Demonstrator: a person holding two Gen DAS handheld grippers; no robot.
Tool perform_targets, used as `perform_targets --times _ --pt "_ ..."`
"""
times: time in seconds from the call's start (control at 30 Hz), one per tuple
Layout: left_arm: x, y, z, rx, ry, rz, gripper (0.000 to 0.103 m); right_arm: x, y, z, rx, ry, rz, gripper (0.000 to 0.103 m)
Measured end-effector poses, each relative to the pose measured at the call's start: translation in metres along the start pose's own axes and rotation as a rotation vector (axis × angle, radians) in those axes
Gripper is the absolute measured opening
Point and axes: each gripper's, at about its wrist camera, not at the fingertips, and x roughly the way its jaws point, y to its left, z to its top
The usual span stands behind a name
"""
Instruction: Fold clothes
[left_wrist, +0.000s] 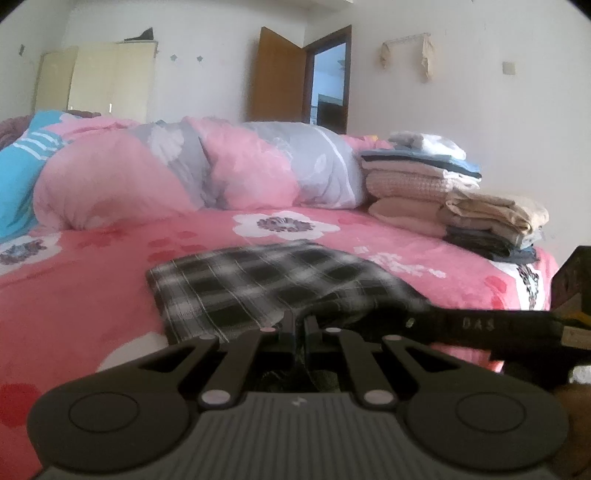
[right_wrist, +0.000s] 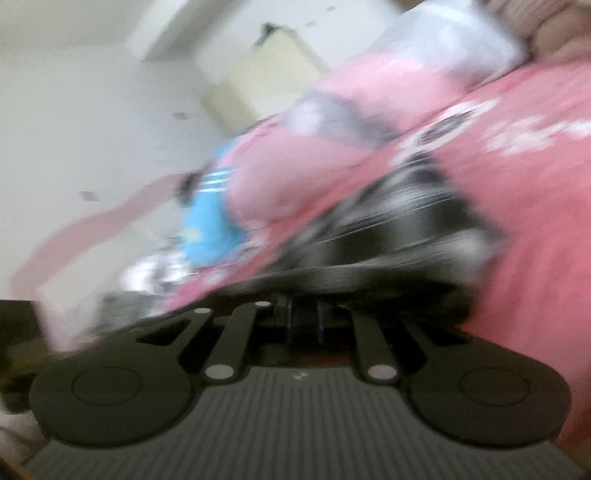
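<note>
plaid garment (left_wrist: 258, 288) | lies partly folded on the pink bed (left_wrist: 92, 288), near edge | left tongs (left_wrist: 300, 325) pinched on its near hem | right tongs (right_wrist: 303, 317) look clamped on plaid, view blurred | step: mid-fold, judged | next: carry the held edge evenly across
</note>
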Motion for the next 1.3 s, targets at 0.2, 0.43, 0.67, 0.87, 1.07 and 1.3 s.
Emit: perform_targets --times 0.2,0.43,0.67,0.87,1.07,1.3 --pt "0.007 -0.003 -0.013 0.029 0.050 -0.016 0.008 -0.027 -0.014 0.003 -0.072 -0.126 -0.218 0.010" --pt "0.002 -0.019 -0.027 0.170 0.059 0.072 0.033 -0.025 -0.013 0.005 -0.141 -0.119 -0.259 0.006" --pt "-0.001 -0.023 -0.027 0.174 0.054 0.099 0.032 -0.026 -0.004 0.019 -0.247 -0.119 -0.326 0.004" --pt "-0.010 -0.018 -0.028 0.156 0.050 0.149 0.030 -0.026 -0.016 0.021 -0.188 -0.112 -0.324 0.000" --pt "-0.018 -0.010 -0.031 0.135 0.049 0.208 0.026 -0.023 -0.026 0.019 -0.130 -0.095 -0.312 0.000" --pt "-0.019 -0.012 -0.040 0.188 0.085 0.256 0.026 -0.024 -0.028 0.017 -0.121 -0.097 -0.307 0.000"
